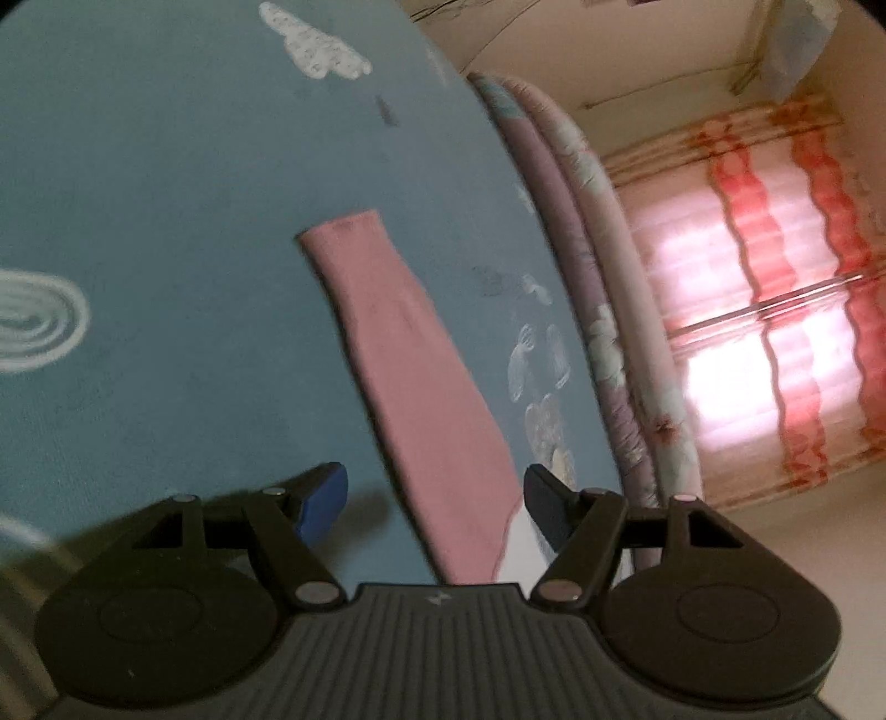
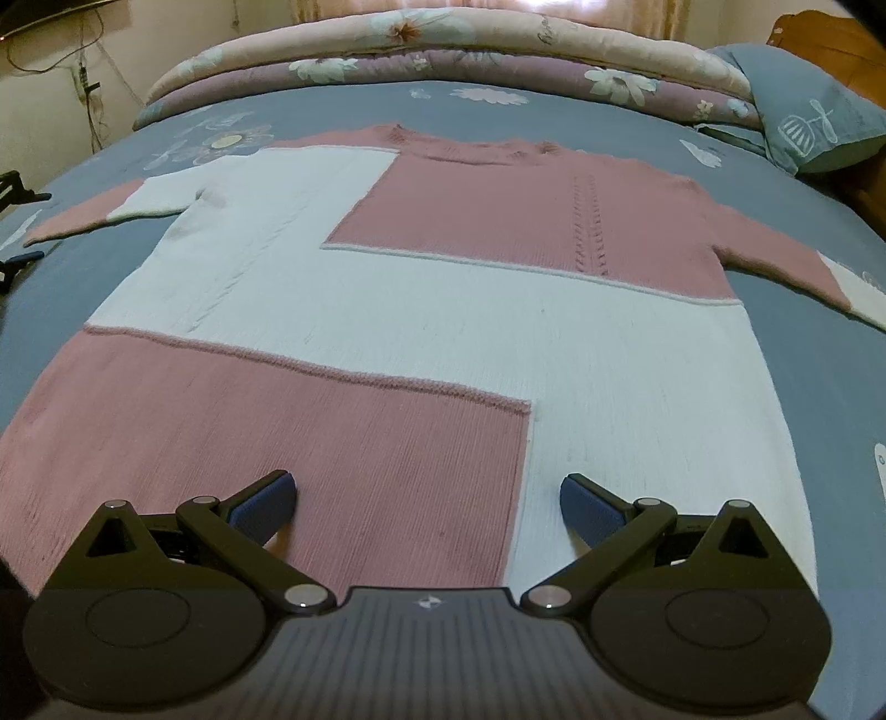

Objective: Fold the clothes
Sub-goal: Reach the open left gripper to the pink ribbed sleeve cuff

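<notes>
Landmark: the sweater (image 2: 421, 310), a pink-and-white knit spread flat, front up, on the blue bedsheet (image 2: 819, 354), neckline toward the rolled quilt (image 2: 443, 50) at the far edge.

Left of the sweater, its left sleeve (image 2: 99, 213) lies straight out on the sheet, white near the shoulder and pink toward the cuff. The left gripper (image 1: 434, 501) hovers over this sleeve; in the left wrist view the pink sleeve (image 1: 398, 354) runs between the two blue pads (image 1: 324, 498), which stand apart on either side of it without touching it, so nothing is pinched. That view is tilted and blurred, with a curtain (image 1: 775, 310) beyond the bed.

At the sweater's near hem, the right gripper (image 2: 426, 507) sits low over the knit, jaws spread wide, one pad over pink, the other over white; whether the pads touch the cloth cannot be told.

Right of the sweater, the right sleeve (image 2: 797, 266) lies outstretched, and a blue pillow (image 2: 814, 116) rests beyond it.
</notes>
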### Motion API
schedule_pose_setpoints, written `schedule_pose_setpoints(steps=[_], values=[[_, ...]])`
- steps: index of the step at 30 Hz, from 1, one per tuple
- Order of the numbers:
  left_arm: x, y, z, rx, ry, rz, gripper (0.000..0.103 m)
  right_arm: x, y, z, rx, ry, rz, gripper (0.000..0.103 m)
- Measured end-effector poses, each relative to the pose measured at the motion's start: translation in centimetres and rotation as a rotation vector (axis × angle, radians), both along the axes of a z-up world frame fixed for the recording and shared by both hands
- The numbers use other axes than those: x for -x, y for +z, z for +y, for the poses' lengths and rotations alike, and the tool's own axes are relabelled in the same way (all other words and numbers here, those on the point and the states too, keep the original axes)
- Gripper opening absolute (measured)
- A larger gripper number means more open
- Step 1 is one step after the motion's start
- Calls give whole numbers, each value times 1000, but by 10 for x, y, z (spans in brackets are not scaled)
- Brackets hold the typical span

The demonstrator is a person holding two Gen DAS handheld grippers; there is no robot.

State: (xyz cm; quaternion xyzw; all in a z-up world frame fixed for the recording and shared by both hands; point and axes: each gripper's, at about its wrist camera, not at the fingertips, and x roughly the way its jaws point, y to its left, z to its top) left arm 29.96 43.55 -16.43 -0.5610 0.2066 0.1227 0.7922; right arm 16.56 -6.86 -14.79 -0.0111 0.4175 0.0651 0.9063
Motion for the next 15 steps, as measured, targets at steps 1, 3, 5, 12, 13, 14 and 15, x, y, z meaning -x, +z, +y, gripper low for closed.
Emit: schedule_pose_setpoints(steps=[1, 3, 5, 12, 13, 14, 15], values=[[-6, 0, 2, -12, -2, 9, 69, -1, 0, 0, -1, -7, 1, 103], [-16, 2, 8, -25, 8, 31, 68, -4, 0, 1, -1, -20, 5, 103], [-25, 3, 14, -29, 12, 49, 68, -6, 0, 2, 1, -26, 7, 103], [-38, 0, 23, -15, 50, 17, 69, -8, 0, 1, -1, -30, 10, 103], [-35, -1, 22, -16, 56, 10, 69, -8, 0, 1, -1, -30, 11, 103], [-35, -2, 22, -17, 63, 5, 69, -8, 0, 1, -3, -30, 11, 103], [-35, -2, 23, -17, 70, 1, 69, -9, 0, 0, -3, -29, 11, 103]])
